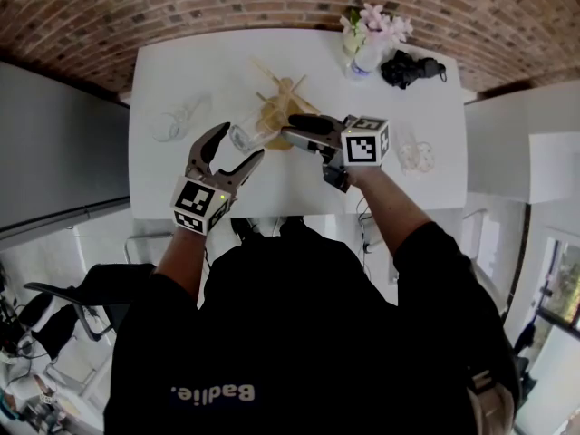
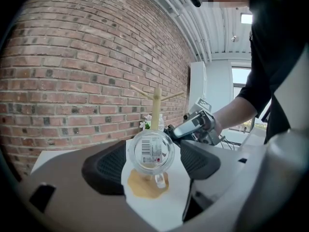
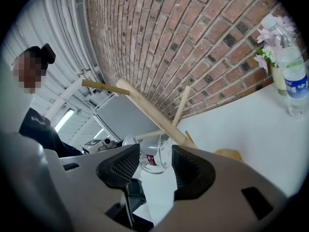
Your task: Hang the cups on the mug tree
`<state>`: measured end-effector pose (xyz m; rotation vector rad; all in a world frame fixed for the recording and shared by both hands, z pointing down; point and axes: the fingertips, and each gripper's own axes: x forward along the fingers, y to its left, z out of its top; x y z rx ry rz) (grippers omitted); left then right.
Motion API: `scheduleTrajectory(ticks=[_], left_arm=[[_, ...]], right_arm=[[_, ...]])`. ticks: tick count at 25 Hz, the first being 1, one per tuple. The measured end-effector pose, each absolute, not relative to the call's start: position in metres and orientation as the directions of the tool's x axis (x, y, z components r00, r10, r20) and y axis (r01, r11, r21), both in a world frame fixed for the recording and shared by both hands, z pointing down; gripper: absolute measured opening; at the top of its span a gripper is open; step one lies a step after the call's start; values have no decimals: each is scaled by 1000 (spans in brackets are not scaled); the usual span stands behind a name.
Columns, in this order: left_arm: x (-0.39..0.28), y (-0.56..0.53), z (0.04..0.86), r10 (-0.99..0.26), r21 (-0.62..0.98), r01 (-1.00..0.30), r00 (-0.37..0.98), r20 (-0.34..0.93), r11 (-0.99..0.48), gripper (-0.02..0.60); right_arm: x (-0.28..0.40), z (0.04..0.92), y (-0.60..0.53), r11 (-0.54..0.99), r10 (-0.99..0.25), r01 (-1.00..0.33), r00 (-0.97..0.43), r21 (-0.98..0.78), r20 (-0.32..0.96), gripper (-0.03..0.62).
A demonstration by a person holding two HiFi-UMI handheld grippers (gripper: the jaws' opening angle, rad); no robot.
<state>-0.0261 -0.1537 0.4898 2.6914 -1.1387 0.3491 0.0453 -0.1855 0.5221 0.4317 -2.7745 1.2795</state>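
Note:
The wooden mug tree (image 1: 283,98) stands mid-table, its trunk (image 2: 157,105) straight behind a clear glass cup (image 2: 150,153). That cup (image 1: 246,136) lies on its side above the table, labelled bottom towards my left gripper (image 1: 242,141), handle pointing down. The left jaws are open wide on either side of it and do not press it. My right gripper (image 1: 286,132) reaches the cup's far end from the right. In the right gripper view the cup (image 3: 152,156) shows between its pads (image 3: 190,170), with a peg (image 3: 145,137) running to it. Contact is unclear.
Two more glass cups lie on the white table (image 1: 172,179), one at the left (image 1: 178,119) and one at the right (image 1: 412,152). A water bottle (image 1: 365,62), a vase of flowers (image 1: 376,21) and a black object (image 1: 410,68) sit at the far right corner.

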Motion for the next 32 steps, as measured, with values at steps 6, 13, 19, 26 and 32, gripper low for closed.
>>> scheduleTrajectory(ticks=[6, 13, 19, 26, 32], left_arm=[[-33, -153, 482, -695, 88, -736, 667, 271, -672, 347], [-51, -141, 454, -749, 97, -773, 632, 199, -627, 345], [-62, -122, 443, -752, 161, -778, 629, 199, -607, 322], [-56, -99, 407, -722, 223, -740, 671, 169, -635, 239], [-53, -83, 382, -698, 281, -701, 704, 128, -655, 191]], right_arm=[[54, 517, -186, 627, -256, -303, -950, -718, 177, 222], [79, 497, -187, 674, -366, -410, -908, -614, 205, 222], [78, 472, -170, 759, -363, -424, -905, -493, 219, 221], [61, 439, -137, 836, -331, -393, -918, -383, 218, 192], [46, 412, -117, 873, -306, -356, -932, -334, 193, 169]])
